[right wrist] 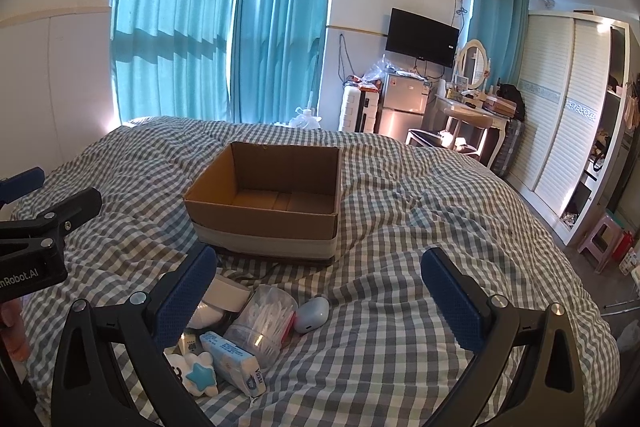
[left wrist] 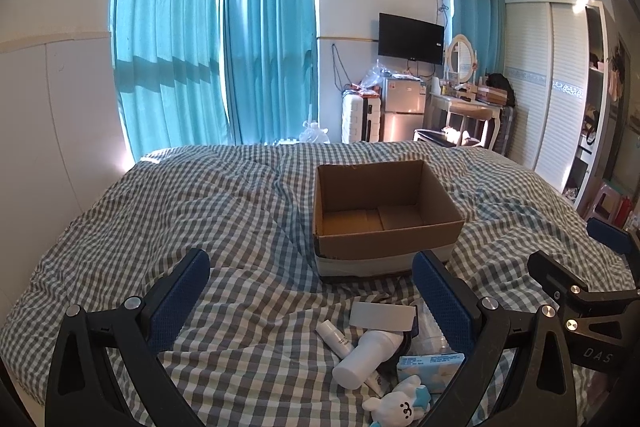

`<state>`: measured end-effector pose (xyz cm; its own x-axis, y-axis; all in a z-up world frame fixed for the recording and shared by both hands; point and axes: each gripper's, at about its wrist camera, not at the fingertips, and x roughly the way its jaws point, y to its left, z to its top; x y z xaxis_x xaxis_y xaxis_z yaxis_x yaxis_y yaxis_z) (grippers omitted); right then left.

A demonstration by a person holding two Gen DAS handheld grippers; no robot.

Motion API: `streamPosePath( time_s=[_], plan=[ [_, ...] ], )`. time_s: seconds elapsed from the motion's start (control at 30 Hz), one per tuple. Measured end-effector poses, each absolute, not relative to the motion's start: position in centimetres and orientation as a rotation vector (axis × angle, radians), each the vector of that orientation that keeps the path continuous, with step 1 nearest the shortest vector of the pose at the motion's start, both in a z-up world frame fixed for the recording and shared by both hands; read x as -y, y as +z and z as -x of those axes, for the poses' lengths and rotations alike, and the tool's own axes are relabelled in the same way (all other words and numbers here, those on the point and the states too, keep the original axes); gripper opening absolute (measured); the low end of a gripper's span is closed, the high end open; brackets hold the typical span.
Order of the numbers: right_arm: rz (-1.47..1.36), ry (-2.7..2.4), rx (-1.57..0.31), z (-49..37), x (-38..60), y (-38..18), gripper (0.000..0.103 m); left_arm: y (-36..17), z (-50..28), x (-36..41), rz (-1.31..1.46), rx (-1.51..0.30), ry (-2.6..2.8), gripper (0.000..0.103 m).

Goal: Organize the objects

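Nothing looks sorted yet: the box (left wrist: 384,211) stands open and bare inside on the checked bed (left wrist: 200,211), toward its far middle, and every small item lies in a heap on the quilt just near of it. By the pictures the whole job is still ahead, assuming the box is where things go. The heap holds a white bottle (left wrist: 362,357), a small tube (left wrist: 334,339), a plush toy (left wrist: 400,401), a tissue pack (right wrist: 234,363), a clear tub of cotton swabs (right wrist: 262,323), a pale blue pebble-shaped case (right wrist: 312,315) and a white card (left wrist: 382,315). The left gripper (left wrist: 312,303) hangs over the heap, jaws spread wide, holding nothing; the right gripper (right wrist: 320,299), just right of the heap, is likewise spread and bare. The tissue pack reads "Vinda"; the left gripper's body shows "mRobot.AI", the right one's "DAS". Bottle and tube print is too small to read.
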<state>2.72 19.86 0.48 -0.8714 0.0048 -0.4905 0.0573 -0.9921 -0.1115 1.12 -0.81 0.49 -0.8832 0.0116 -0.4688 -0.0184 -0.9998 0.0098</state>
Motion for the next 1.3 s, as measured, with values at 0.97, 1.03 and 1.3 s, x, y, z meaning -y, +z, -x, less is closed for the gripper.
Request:
streamPosePath(
  time_s=[0.97, 1.03, 1.3],
  plan=[
    [-1.166, -2.765, -0.255, -0.3, -17.7, -9.5, 0.098, -9.4, 1.9, 0.3, 1.222, -0.13, 2.878, 0.103],
    [-1.214, -2.716, -0.247, 0.0, -17.6, -10.7, 0.091, -9.8, 2.1, 0.4, 1.242, -0.13, 2.87, 0.103],
    [-1.295, -2.555, -0.225, 0.4, -16.4, -13.0, 0.041, -10.8, 2.2, 0.6, 1.274, -0.11, 2.833, 0.103]
  ],
)
